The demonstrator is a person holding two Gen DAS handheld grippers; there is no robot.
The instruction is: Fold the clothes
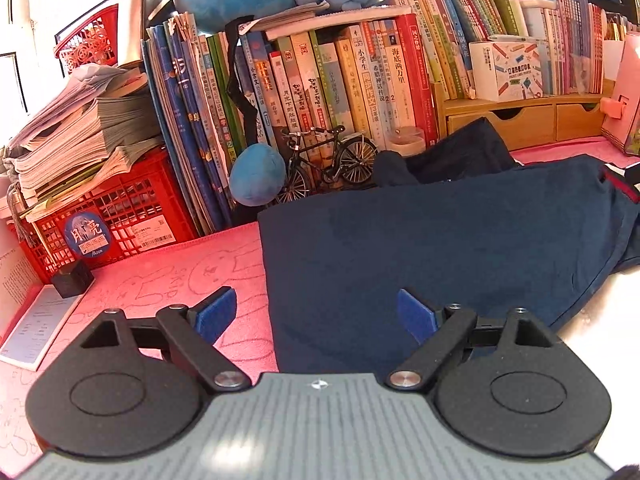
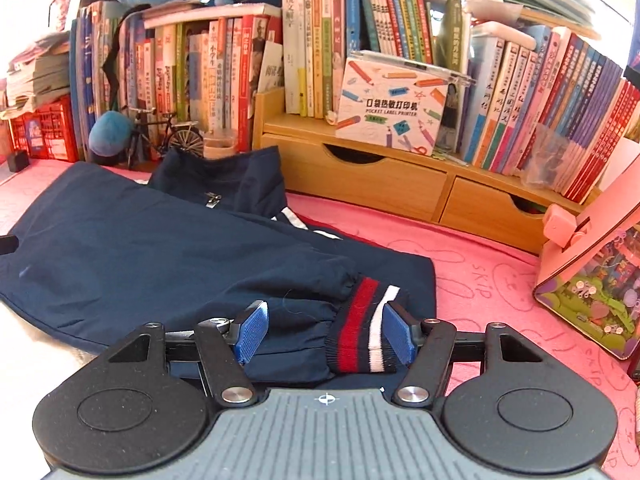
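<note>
Navy zip-up jacket (image 2: 168,240) is spread flat; striped knit cuff (image 2: 366,328) sits between wide-open right gripper (image 2: 324,332) fingers (left gripper (image 1: 316,316) open too, empty) — cuff best pinched squarely.

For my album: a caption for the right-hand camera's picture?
Open right gripper straddling the striped cuff of a navy jacket.

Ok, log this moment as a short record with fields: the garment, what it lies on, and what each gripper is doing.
garment: navy jacket, spread flat, collar toward the bookshelf
surface: pink towel
striped cuff: red, navy and white, lying between the right gripper's fingers
left gripper: open, over the jacket's edge, gripping nothing
right gripper: open, straddling the sleeve end, not closed on it
</note>
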